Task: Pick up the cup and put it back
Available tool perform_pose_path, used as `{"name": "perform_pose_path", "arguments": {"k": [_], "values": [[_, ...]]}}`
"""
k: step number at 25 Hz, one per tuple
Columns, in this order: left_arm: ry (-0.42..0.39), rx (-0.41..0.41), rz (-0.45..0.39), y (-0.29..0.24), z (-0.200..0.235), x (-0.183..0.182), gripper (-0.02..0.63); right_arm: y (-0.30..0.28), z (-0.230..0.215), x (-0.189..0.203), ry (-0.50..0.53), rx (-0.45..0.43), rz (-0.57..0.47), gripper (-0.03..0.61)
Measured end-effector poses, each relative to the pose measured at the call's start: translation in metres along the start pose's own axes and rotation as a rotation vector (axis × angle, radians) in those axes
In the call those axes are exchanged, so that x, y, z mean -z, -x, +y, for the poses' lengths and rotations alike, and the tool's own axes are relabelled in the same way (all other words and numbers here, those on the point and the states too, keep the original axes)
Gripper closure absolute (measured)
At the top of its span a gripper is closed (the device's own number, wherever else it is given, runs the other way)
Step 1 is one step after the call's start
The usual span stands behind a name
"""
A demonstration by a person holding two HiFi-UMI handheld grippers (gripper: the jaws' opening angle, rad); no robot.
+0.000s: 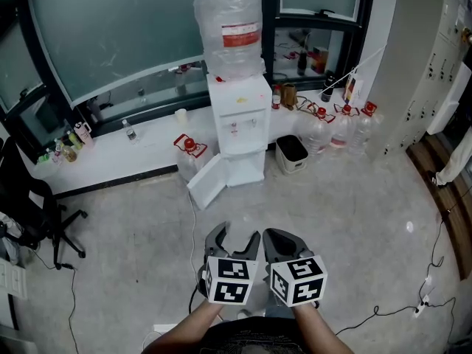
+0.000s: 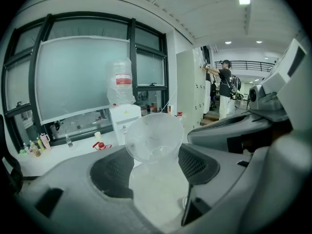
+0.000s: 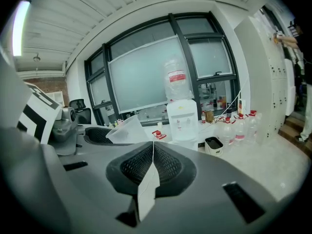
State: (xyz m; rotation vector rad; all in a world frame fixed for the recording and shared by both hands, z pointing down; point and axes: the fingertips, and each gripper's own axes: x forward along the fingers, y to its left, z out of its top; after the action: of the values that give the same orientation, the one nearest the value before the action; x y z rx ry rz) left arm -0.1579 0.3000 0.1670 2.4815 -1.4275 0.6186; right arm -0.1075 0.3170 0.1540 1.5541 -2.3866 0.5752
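Note:
A clear plastic cup sits between the jaws of my left gripper, which is shut on it, mouth facing forward and tilted up. In the head view the left gripper and right gripper are held side by side low over the floor, in front of the water dispenser. The right gripper is shut with nothing in it, its pads meeting in a line. From the right gripper view the cup shows to the left, in the other gripper.
The dispenser carries a big bottle and its lower door hangs open. A small bin and water jugs stand to its right, a small cup on the ledge, an office chair at left, cables on the floor. A person stands by lockers.

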Motion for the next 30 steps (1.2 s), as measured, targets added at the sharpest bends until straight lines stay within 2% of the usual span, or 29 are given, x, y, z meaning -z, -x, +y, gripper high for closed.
{"name": "perform_pose_path", "arguments": {"k": [18,30], "values": [[-0.006,-0.065,0.042,-0.14,-0.007,-0.076,0.324,-0.074,-0.136,-0.061,-0.015,-0.063,0.03,0.557],[-0.003,-0.149,0.082,-0.216,-0.019,-0.11,0.324,-0.113,-0.206,-0.089,-0.026,-0.156,0.04,0.557]]}}
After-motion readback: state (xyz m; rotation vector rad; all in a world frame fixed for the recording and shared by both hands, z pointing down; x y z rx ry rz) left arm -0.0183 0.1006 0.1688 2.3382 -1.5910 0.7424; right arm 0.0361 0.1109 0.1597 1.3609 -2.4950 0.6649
